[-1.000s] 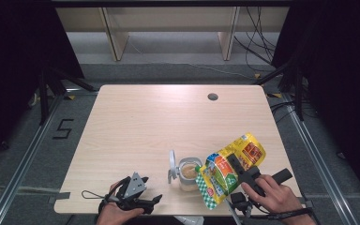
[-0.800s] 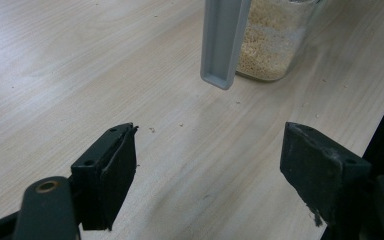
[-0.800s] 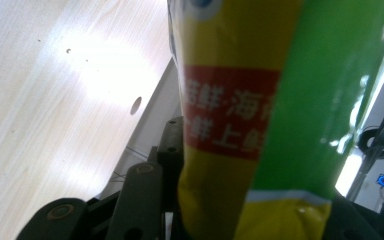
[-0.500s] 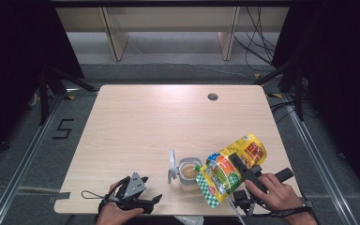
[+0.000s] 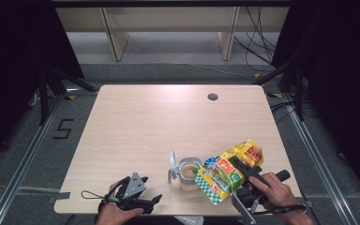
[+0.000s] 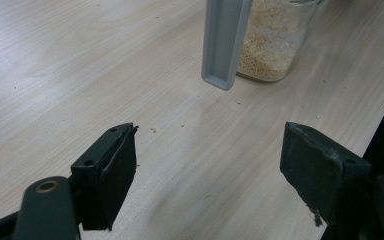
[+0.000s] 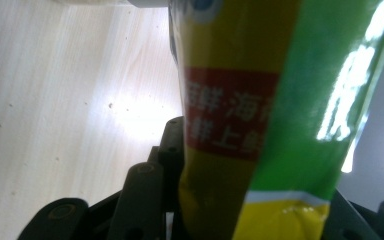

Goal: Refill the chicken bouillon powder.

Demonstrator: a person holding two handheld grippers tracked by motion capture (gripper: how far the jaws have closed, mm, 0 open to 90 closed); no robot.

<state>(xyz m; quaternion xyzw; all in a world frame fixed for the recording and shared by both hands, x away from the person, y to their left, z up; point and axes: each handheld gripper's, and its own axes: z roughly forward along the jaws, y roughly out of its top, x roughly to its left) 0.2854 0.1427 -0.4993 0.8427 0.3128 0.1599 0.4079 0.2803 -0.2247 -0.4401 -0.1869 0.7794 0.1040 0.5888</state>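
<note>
My right jaws [image 5: 238, 169] are clamped on the yellow-green pouch [image 5: 228, 171], tilted with its lower end over the mouth of the open glass jar [image 5: 187, 174] near the desk's [image 5: 159, 122] front edge. Since a second ago, pouch and jar sit much as before. My left jaws [image 6: 207, 165] stand wide, empty, low over the desk beside the jar.

I count two grippers on my side — the left gripper [image 5: 138, 199] and the right gripper [image 5: 238, 168]. On the table [image 5: 145, 122] I count one yellow-green pouch [image 5: 227, 171], one glass jar [image 5: 187, 172] of grains and one grey lid [image 5: 172, 161] — hinged open.
</note>
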